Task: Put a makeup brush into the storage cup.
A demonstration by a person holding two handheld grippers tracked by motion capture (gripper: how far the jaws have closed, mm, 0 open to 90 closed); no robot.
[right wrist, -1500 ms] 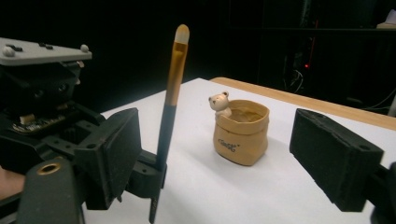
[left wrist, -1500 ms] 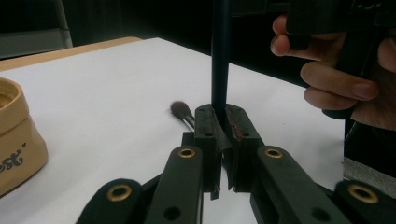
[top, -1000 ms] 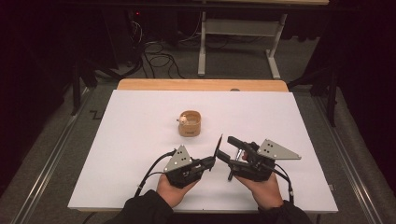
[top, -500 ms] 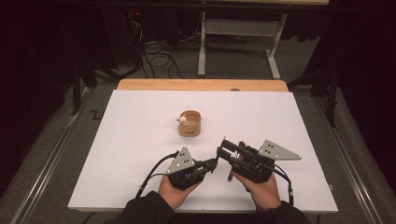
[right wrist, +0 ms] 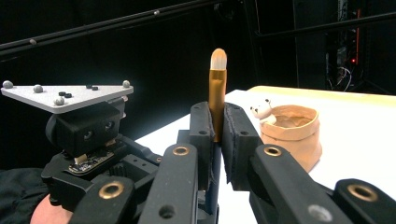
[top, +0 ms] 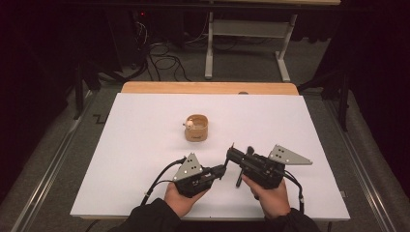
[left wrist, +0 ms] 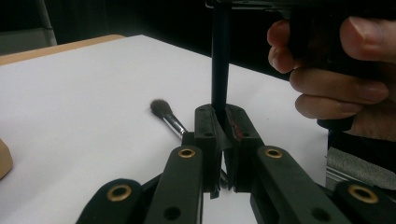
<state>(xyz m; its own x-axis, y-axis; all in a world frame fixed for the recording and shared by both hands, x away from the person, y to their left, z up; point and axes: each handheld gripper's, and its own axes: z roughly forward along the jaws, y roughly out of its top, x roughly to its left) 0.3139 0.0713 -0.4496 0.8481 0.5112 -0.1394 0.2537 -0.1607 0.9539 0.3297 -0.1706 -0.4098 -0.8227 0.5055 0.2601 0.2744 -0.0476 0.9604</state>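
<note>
Right tool (top: 234, 153) jaws just closed on brush (right wrist: 217, 88).

Two black two-jaw grippers, left gripper (top: 223, 168) and right gripper (top: 231, 152), have brass-ringed pivots (grey three-cornered plates on top), black cables trailing behind, and dark sleeves (top: 150, 217).

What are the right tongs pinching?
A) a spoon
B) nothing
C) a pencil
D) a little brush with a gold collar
D: in the right gripper view, the right tongs are shut on a small brush with a gold collar and a pale tip, standing up between the jaws.
</note>
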